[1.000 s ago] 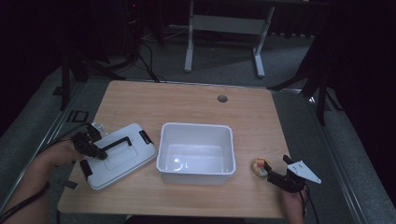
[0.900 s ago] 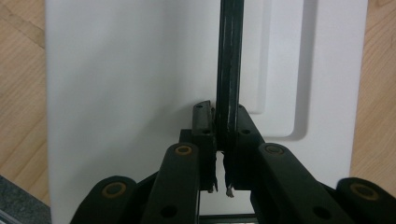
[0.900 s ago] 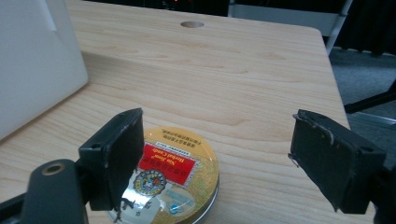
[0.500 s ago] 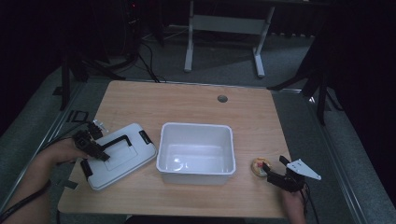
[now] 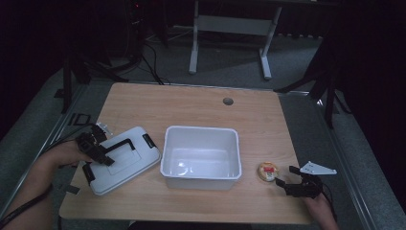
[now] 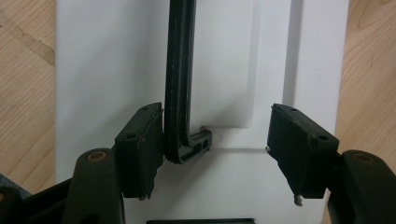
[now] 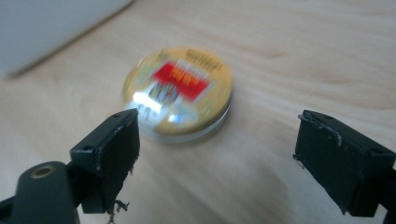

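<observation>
The lid [image 5: 122, 158] lies flat at the bench's [image 5: 191, 103] left front, its corner near the edge, just beside the white bin [image 5: 201, 152]. Over its black handle [image 6: 180, 79] the left gripper [image 5: 95, 149] has just been opening its jaws — the handle sits between them, no longer clamped as a second ago. Bare wood lies beyond the bin. At the right front, the right gripper [image 5: 282, 176] has edged nearer the round tin [image 5: 268, 171] — jaws wide apart, gripping nothing.

High view: above, forward-down over table [image 5: 201, 103]. Gripper views: close; lid [image 6: 224, 70], tin [image 7: 180, 93].
</observation>
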